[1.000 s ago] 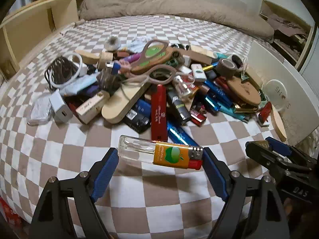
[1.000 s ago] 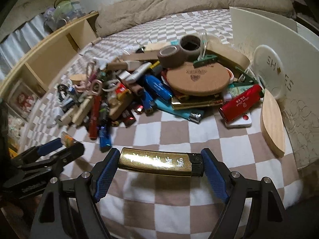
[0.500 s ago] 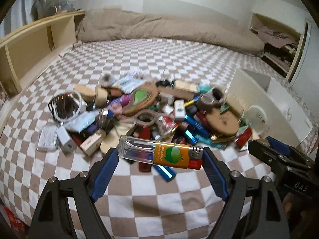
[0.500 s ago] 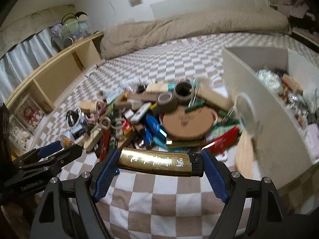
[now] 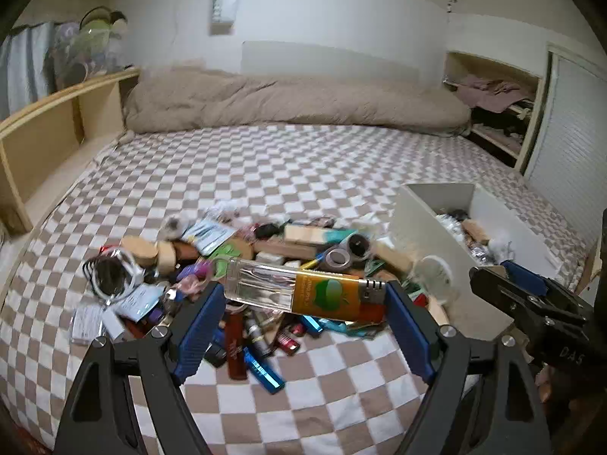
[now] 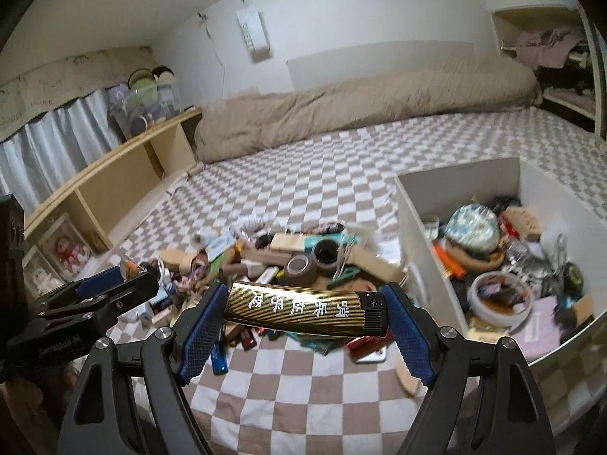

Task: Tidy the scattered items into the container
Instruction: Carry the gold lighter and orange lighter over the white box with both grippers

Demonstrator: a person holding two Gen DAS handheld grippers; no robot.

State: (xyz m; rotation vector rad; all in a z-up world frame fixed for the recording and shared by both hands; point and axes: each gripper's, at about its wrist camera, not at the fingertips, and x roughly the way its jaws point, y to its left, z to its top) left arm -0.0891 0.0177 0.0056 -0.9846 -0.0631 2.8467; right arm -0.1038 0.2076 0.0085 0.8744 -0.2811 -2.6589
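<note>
Lighters fill both claws. The left gripper (image 5: 305, 299) is clamped end to end on a clear plastic lighter with an orange label and a red base (image 5: 303, 295), held crosswise and slightly tilted above the heap of scattered small items (image 5: 242, 284) on the brown-and-white checkered bedsheet (image 5: 288, 174). The right gripper (image 6: 305, 313) is clamped the same way on a ribbed gold lighter with white characters and a black cap (image 6: 305, 314) — it too hangs above the sheet, near the front edge of the heap. Just right of the heap stands the white open box (image 6: 421, 227), already holding a jumble of things. Two brown tape rolls (image 6: 313, 259) lie side by side in the heap, near the box wall.
</note>
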